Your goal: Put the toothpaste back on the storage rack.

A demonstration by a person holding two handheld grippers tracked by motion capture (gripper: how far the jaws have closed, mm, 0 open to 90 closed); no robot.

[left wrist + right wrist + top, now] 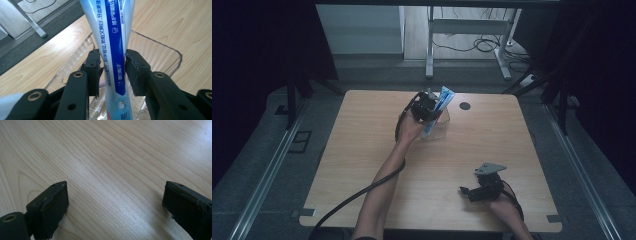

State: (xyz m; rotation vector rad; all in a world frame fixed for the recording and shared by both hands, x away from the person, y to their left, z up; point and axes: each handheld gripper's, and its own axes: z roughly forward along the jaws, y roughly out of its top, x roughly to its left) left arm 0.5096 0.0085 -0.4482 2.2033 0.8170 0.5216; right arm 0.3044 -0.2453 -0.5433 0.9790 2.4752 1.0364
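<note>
Toothpaste tube [113,50], blue and white, stands tilted in a clear plastic container [443,126] at the far middle of the worktop [362,165].

Worktop: light wood, biggest thing in the high view, with a small dark round spot [465,106] just right of the container.

Container: transparent, open top, rounded corners; in the left tool view its rim [160,45] runs behind the tube. Tube's lower end sits inside it, upper end sticks out above the rim. Something pale pink shows low inside, behind the left pad, too hidden to name. Clear walls are hard to trace in the high view.

Left tool [426,106]: held over the container by the left hand [409,127], cable trailing back along the forearm. In the left tool view its two black pads [94,68] sit on either side of the tube, left one at the tube's edge, right one right against it. Cannot tell if they actually press; no clear squeeze mark on the tube.

Right tool [482,187]: near the front right of the worktop, well apart from the container, grey three-cornered plate on top. In its own view the jaws stand wide apart with only bare wood between them.

Cut off: tube's top and bottom ends run out of the left tool view; print on the tube is small, not readable in the high view.
</note>
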